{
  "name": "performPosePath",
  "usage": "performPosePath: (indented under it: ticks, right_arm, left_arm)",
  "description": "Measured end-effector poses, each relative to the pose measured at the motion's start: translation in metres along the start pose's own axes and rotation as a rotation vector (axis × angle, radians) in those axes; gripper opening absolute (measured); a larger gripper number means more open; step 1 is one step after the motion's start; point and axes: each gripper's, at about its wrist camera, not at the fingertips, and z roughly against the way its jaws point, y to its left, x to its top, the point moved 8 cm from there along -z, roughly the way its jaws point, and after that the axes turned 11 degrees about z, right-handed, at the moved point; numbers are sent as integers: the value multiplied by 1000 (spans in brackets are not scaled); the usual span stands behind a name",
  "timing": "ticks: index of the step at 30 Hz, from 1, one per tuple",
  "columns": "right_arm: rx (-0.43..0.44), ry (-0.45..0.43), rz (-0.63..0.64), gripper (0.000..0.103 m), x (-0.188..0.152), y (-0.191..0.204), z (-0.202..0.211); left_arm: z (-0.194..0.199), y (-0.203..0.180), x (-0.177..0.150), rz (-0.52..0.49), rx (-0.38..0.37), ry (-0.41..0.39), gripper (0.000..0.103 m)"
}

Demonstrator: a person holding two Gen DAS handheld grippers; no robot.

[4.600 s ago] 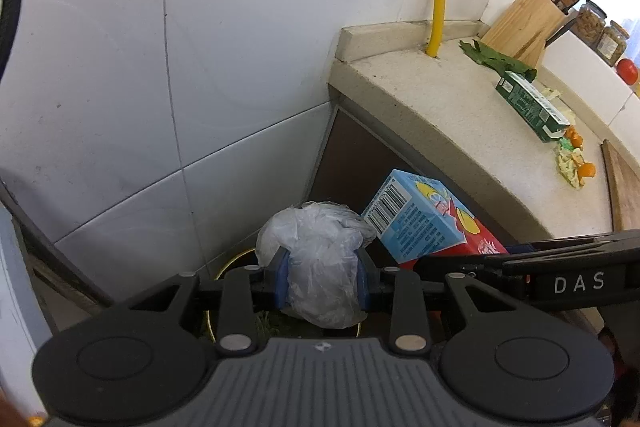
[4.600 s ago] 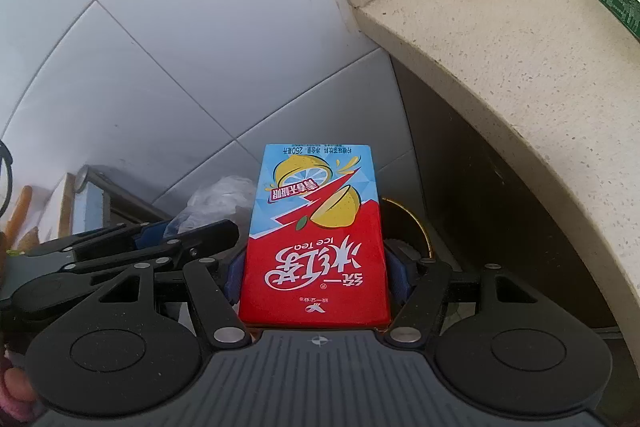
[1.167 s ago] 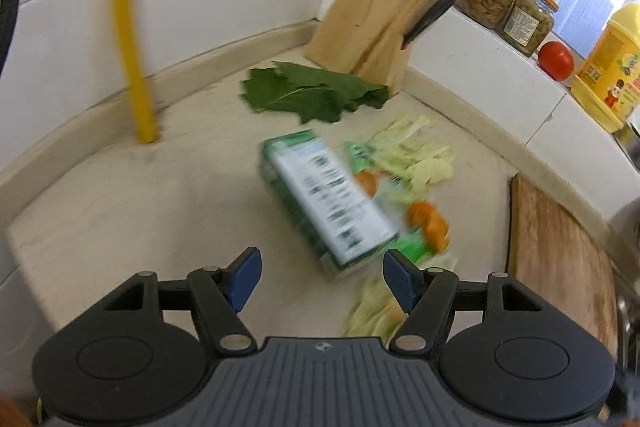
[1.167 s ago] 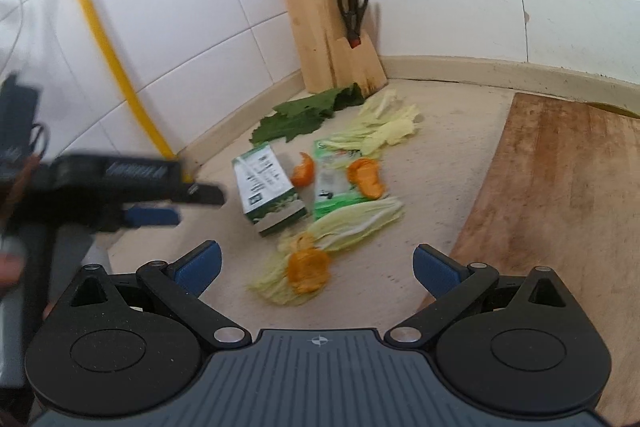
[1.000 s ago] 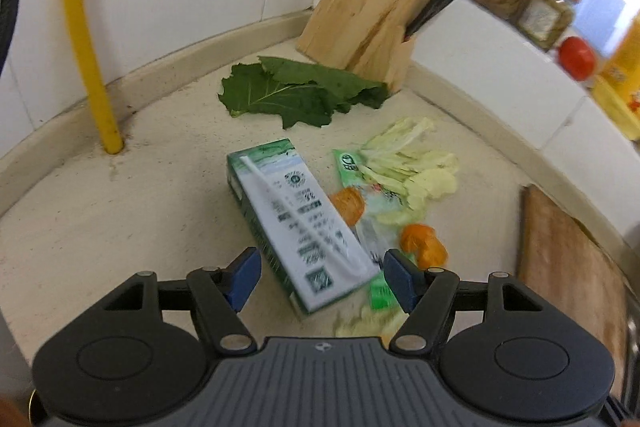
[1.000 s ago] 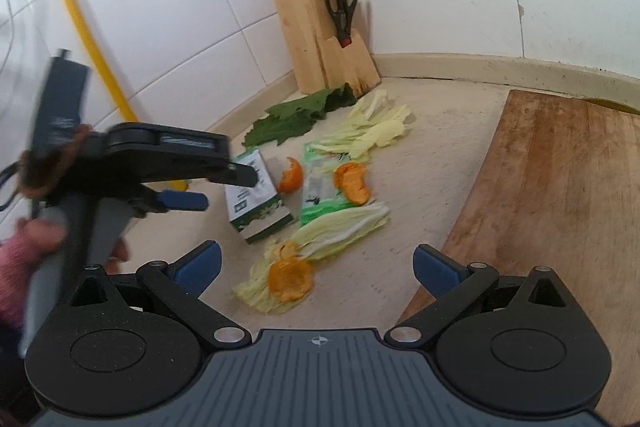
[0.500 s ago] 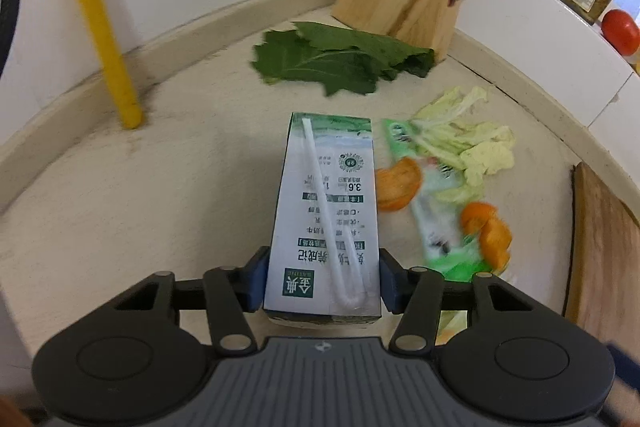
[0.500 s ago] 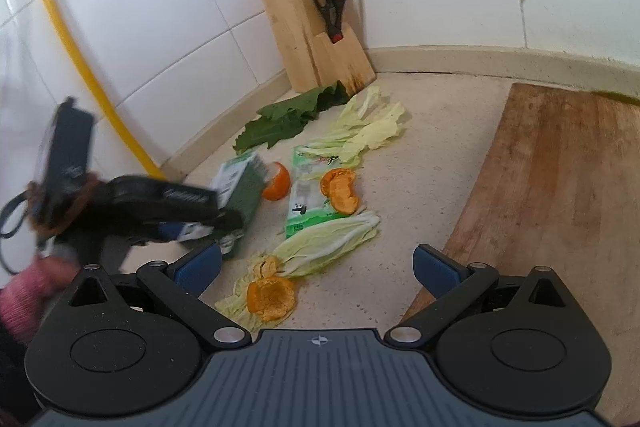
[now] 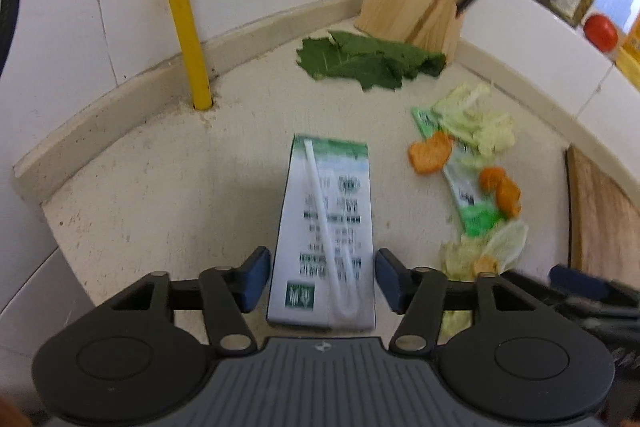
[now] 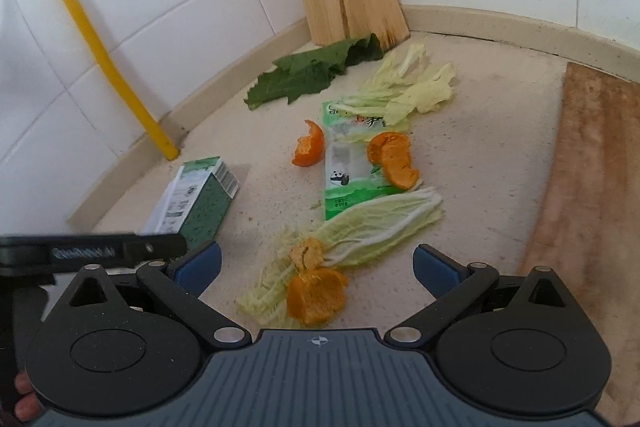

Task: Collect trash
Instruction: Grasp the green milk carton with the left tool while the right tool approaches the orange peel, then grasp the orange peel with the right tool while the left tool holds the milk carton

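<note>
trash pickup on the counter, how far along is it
Nothing here shows finished work. In hand: the left gripper straddles the green milk carton, pads beside its sides, contact unclear. The right gripper is open and empty above an orange peel and a cabbage leaf. Left on the counter: two more peels, the green wrapper, pale cabbage leaves and the dark leaf.

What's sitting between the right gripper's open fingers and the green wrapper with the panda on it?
In the right wrist view, a pale cabbage leaf with orange peel on its near end lies between the right gripper and the green wrapper.
</note>
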Motion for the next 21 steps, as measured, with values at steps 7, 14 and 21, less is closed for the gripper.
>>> performPosePath:
  ticks: [7, 14, 21]
  right_arm:
    - [-28, 60, 70, 95, -9, 9, -24]
    - [-32, 80, 93, 67, -6, -9, -21]
    - [-19, 121, 100, 46, -13, -26, -6]
  left_arm:
    - [-23, -4, 11, 3, 3, 0, 60]
    - [-38, -6, 3, -48, 0, 34, 57]
    - [-22, -7, -17, -91, -57, 99, 55]
